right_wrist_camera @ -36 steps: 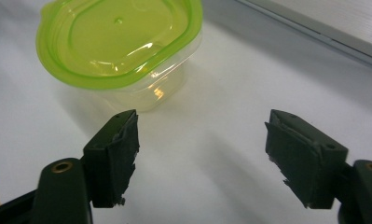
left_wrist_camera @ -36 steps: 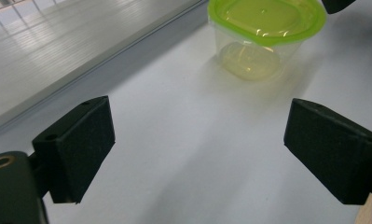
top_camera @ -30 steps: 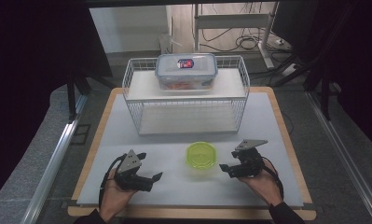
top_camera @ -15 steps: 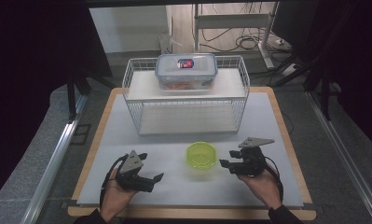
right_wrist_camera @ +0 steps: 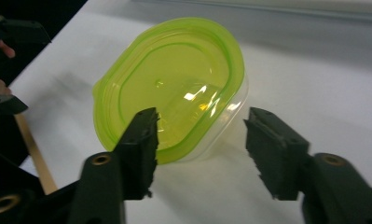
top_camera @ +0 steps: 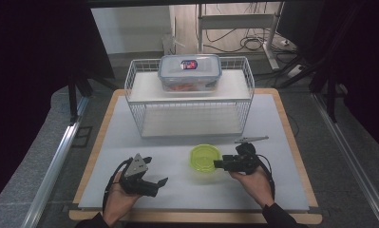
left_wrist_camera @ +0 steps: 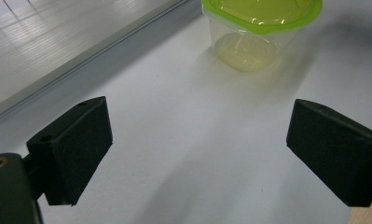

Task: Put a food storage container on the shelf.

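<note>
Right tool (top_camera: 219, 164) slid in toward green-lidded tub (top_camera: 205, 156) since a second ago, jaws just been narrowing, rim corner between them, not yet pinched. Tub on worktop (top_camera: 282, 190) centre-front. Left tool (top_camera: 155, 175) idle, spread wide. Grasp looks imminent.

grey floor (top_camera: 44, 142), cables (top_camera: 253, 43) (beyond table), dark surrounds.
</note>
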Demonstrator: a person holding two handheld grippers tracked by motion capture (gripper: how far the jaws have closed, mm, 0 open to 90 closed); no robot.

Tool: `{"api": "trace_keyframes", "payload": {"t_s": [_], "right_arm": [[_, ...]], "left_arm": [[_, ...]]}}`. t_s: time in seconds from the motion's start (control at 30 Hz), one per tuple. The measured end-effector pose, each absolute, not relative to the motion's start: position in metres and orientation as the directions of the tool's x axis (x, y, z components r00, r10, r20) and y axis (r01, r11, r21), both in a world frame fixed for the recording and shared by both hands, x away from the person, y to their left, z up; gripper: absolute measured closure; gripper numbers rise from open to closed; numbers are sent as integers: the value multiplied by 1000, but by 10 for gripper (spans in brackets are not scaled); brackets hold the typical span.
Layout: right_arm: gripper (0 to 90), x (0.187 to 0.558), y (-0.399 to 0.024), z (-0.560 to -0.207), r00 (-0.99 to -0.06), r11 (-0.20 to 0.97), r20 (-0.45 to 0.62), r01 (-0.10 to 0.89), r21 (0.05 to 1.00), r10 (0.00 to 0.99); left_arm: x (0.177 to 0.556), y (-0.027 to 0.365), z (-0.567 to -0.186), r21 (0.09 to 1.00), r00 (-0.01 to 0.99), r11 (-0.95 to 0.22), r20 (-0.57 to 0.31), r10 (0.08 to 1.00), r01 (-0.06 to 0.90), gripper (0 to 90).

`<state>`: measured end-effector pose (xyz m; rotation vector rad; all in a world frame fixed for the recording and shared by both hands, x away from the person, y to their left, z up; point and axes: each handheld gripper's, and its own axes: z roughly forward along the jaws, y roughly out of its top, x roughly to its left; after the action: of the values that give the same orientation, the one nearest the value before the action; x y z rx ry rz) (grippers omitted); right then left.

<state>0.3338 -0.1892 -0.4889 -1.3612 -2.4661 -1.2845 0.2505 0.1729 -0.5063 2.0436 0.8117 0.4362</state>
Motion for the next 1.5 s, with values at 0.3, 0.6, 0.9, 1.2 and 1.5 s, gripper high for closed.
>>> {"api": "trace_keyframes", "payload": {"t_s": [0.3,0.6,0.9,1.2,1.5], "right_arm": [[656,348,-189,-495,-559,197,512,777,598,652],[777,360,-185,-495,-534,173,529,793,585,660],[802,363,-177,-491,-548,183,533,788,588,645],[813,362,-176,-487,-554,171,584,796,581,594],[667,371,-176,-493,-566,222,501,777,588,655]], "left_arm": [[251,172,-507,827,729,-414,8,685,380,68],[250,171,-507,825,730,-422,16,683,377,69],[250,171,-507,824,731,-426,21,682,374,71],[250,171,-507,822,731,-428,22,682,375,72],[251,171,-508,819,734,-435,25,679,375,73]]}}
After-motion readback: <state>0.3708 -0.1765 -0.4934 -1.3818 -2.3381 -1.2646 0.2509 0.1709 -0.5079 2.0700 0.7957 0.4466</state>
